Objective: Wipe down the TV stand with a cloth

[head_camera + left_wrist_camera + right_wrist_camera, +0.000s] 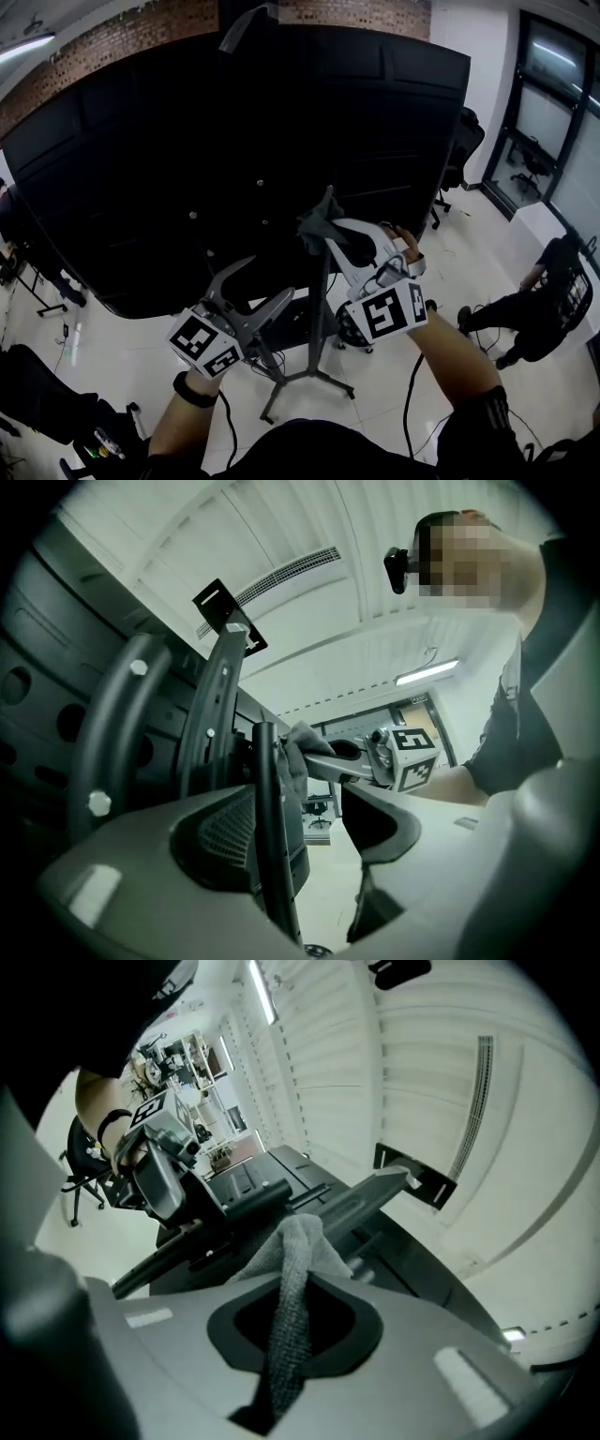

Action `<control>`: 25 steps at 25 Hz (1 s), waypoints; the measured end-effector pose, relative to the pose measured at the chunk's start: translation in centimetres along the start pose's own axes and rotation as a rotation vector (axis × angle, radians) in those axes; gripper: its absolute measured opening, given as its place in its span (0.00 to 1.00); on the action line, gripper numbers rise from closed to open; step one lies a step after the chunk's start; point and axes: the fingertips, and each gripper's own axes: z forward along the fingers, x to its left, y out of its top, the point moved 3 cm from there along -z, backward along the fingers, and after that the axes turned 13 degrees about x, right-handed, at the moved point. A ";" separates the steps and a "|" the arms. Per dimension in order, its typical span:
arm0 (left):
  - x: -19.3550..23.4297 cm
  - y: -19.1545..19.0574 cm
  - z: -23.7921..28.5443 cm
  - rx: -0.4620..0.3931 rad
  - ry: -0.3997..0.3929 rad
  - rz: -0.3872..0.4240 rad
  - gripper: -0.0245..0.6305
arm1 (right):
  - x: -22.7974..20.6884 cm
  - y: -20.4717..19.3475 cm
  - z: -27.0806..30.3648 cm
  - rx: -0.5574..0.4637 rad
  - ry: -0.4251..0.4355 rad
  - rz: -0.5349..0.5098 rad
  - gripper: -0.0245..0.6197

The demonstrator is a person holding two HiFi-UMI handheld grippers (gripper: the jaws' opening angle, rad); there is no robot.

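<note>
The TV stand's thin black pole (320, 319) rises from splayed feet (309, 380) on the white floor, up behind the big black TV back panel (234, 141). My right gripper (326, 231) is shut on a grey cloth (317, 225), which it holds against the top of the pole. In the right gripper view the cloth (298, 1269) hangs bunched between the jaws of my right gripper (291, 1335), in front of a black mounting arm (366, 1199). My left gripper (272, 278) stands open, lower left of the pole. Its own view shows the pole (269, 836) through the gap, with the cloth (300, 747) behind it.
A person in black (534, 309) crouches on the floor at the right. Office chairs (464, 141) stand behind the TV, and another dark chair (37, 394) sits at the lower left. Cables trail over the floor near the stand's feet. Glass doors (562, 112) close off the right side.
</note>
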 end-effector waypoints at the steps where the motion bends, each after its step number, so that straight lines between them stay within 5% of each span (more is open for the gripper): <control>1: -0.3 0.4 0.5 -0.003 -0.008 0.010 0.51 | -1.0 -0.4 -0.1 0.004 -0.020 -0.001 0.06; 9: -1.6 2.4 4.9 -0.002 -0.039 0.075 0.51 | -6.6 -2.9 1.8 0.032 -0.095 -0.029 0.06; 20: -2.1 1.7 7.4 0.023 -0.003 0.050 0.51 | -7.1 -7.1 6.9 0.049 -0.043 -0.059 0.06; 25: -2.2 1.3 8.9 0.028 0.006 0.041 0.51 | -8.8 -9.9 6.2 0.072 -0.086 -0.075 0.06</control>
